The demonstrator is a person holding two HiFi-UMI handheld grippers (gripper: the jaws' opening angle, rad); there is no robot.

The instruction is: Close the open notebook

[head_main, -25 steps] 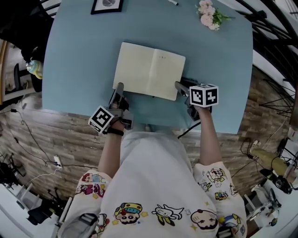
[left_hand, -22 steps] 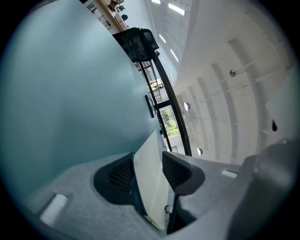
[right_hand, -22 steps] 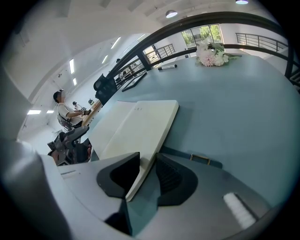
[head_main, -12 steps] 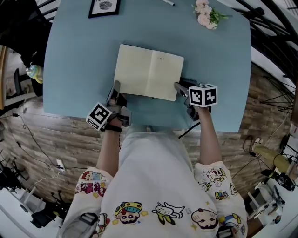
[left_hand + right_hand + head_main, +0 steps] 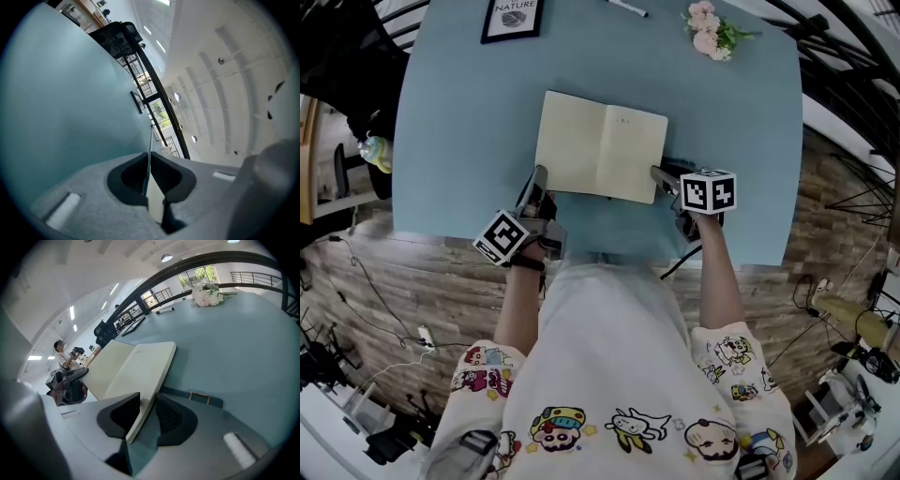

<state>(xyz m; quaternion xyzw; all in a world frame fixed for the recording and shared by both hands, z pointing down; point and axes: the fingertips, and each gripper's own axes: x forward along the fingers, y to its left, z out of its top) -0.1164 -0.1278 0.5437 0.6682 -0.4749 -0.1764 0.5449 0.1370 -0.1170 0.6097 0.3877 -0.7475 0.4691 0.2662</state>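
Cream notebook, light blue table, brown floor

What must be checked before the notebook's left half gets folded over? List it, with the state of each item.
1. Left tool grips the notebook's left edge: ok. Its jaws have just been closing, and a thin sheet is pinched between them.
2. Cover caught, not just a page: cannot tell.
3. Right tool steadies the right edge: ok, that edge sits between its jaws.
4. Nothing lies on the pages: ok.
5. Fold path clear: ok. Pen, flowers and frame lie at the table's far edge, away from the notebook.
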